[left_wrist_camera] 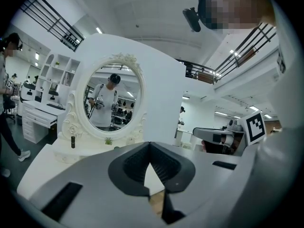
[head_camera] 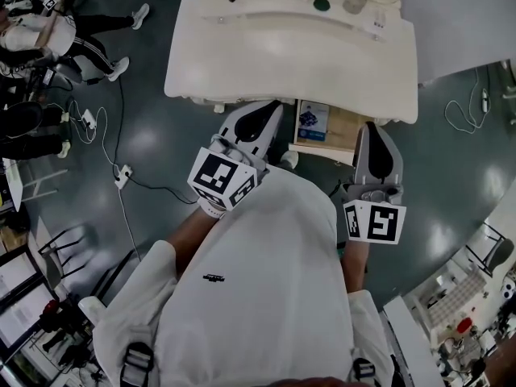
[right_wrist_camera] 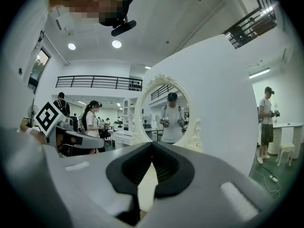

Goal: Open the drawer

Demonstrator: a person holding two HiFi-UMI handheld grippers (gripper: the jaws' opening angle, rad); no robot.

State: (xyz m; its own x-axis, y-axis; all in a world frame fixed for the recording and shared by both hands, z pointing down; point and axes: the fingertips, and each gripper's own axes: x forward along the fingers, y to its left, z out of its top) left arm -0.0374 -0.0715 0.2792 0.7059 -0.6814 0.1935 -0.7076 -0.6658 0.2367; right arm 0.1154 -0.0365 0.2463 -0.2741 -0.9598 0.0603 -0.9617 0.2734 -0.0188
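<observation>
Drawer (head_camera: 345, 131) sitting partly open, its wooden floor showing.
Left gripper (head_camera: 264, 113) and right gripper (head_camera: 376, 129) are pointing toward it, both clenched empty.

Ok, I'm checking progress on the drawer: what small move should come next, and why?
Probably open the right claw and take the drawer by its front edge to pull further. It stands partly out of the dressing table, showing a blue booklet, while this claw and the left claw are both shut and empty.

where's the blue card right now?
Head view, centre: the blue card lies in the open drawer under the dressing table's front edge, between the left gripper and right gripper.
</observation>
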